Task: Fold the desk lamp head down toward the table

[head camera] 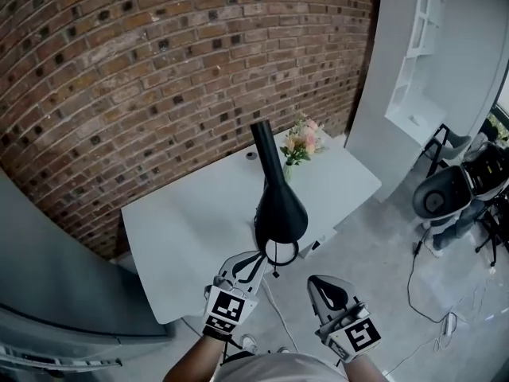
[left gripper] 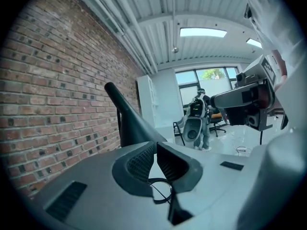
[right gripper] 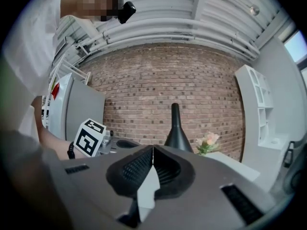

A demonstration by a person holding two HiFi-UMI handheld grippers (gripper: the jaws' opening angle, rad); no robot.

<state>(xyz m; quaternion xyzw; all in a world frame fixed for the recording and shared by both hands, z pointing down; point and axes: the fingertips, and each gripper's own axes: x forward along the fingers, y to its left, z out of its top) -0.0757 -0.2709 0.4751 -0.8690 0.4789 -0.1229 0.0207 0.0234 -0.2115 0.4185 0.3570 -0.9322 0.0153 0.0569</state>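
Note:
A black desk lamp stands on the white table (head camera: 191,237), its cone-shaped head (head camera: 280,209) at the near edge and its arm (head camera: 266,150) rising toward the brick wall. A thin black ring (head camera: 278,253) hangs under the head. My left gripper (head camera: 256,263) sits just left of that ring with its pads together and nothing visibly between them. In the left gripper view the jaws (left gripper: 156,145) meet, the ring (left gripper: 160,190) shows below them and the lamp (left gripper: 127,121) rises beyond. My right gripper (head camera: 322,285) is shut and empty, off to the lamp's right (right gripper: 152,150).
A small bunch of flowers (head camera: 302,142) stands on the table behind the lamp. A grey cabinet (head camera: 48,293) is at the left, a white shelf unit (head camera: 421,54) at the right. A grey chair-like machine (head camera: 441,193) and cables lie on the floor to the right.

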